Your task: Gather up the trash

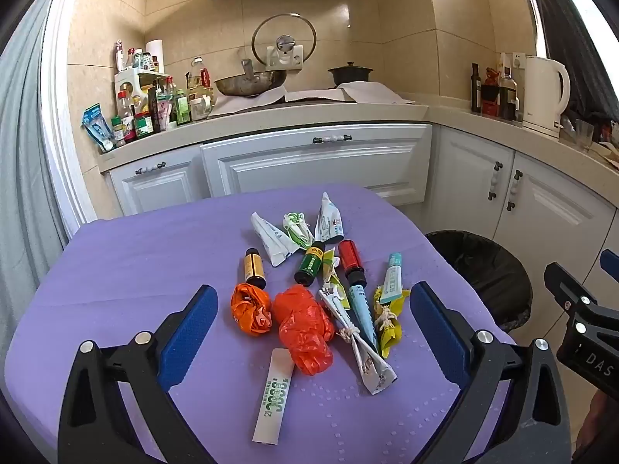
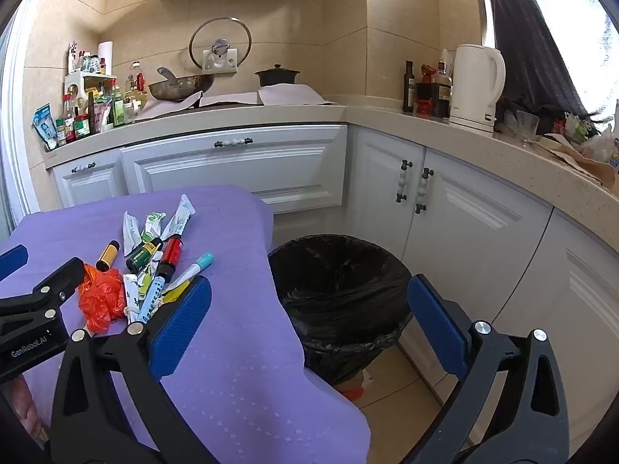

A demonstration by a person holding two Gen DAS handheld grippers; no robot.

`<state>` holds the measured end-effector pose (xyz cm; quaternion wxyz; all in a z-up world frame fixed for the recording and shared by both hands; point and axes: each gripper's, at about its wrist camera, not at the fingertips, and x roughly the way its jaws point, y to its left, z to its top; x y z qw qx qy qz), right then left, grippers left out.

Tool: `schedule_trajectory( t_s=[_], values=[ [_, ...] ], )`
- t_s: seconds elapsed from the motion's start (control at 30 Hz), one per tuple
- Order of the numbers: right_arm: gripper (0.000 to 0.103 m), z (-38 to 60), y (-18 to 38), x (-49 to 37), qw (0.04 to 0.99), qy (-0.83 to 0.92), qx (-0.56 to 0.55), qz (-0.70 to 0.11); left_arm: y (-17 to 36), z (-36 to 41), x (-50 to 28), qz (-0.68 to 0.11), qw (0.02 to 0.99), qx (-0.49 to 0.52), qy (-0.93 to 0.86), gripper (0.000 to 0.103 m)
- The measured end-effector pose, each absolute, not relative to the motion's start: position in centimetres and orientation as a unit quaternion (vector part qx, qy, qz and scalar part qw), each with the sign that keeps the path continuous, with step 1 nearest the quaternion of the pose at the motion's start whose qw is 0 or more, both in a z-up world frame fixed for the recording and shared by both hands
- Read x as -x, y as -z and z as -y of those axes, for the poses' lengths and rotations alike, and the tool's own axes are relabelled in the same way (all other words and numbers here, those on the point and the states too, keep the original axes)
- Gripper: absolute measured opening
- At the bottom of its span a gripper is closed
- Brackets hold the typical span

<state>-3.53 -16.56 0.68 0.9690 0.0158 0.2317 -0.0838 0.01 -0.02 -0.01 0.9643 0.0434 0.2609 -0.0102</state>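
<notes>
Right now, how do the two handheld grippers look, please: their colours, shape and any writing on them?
Both are alike: the left gripper and the right gripper have black angular frames with silver round bolts and two flat blue, fine-textured pads. White lettering marks each body: "GenRobot.AI" on the left one, partly visible "DAS" on the right one. No cables or sleeves show.

1. My left gripper tilts moderately downward, its jaws spread as wide as they go, nothing between the blue pads.
2. In the left wrist view its two fingers rise from 7 and 5 o'clock toward the centre.
3. My right gripper is pitched down about the same, jaws equally wide and empty.
4. Each gripper shows in the other's view: the right at 3 to 4 o'clock of the left view, the left at 9 o'clock of the right view; the two are apart.
</notes>
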Motion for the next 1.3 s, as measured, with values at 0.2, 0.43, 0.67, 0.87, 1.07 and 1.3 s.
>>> schedule_trajectory(
  t_s=[0.2, 0.43, 0.67, 0.87, 1.07, 1.3],
  values=[
    [0.099, 16.74, -0.87, 3.52, 0.969, 0.083, -0.017, -0.234, -0.08, -0.06, 0.3, -0.255, 0.966, -0.039, 0.011, 0.097],
    [0.099, 16.86, -0.91, 3.45, 0.968, 0.083, -0.017, -0.234, -0.15, -0.22, 0.47, -0.258, 0.965, -0.039, 0.009, 0.097],
    [0.099, 16.8, -1.02, 3.5, 0.969, 0.084, -0.017, -0.233, -0.2, 0.18, 0.05, -0.261, 0.964, -0.038, 0.009, 0.097],
    [0.099, 16.86, -1.05, 3.5, 0.969, 0.084, -0.017, -0.233, 0.24, -0.06, -0.11, -0.263, 0.964, -0.036, 0.01, 0.097],
    [0.099, 16.9, -1.08, 3.49, 0.969, 0.084, -0.017, -0.233, 0.3, -0.13, -0.1, -0.264, 0.964, -0.034, 0.009, 0.097],
    [0.099, 16.95, -1.15, 3.55, 0.969, 0.084, -0.017, -0.233, 0.32, -0.21, -0.06, -0.265, 0.964, -0.032, 0.01, 0.097]
  ],
)
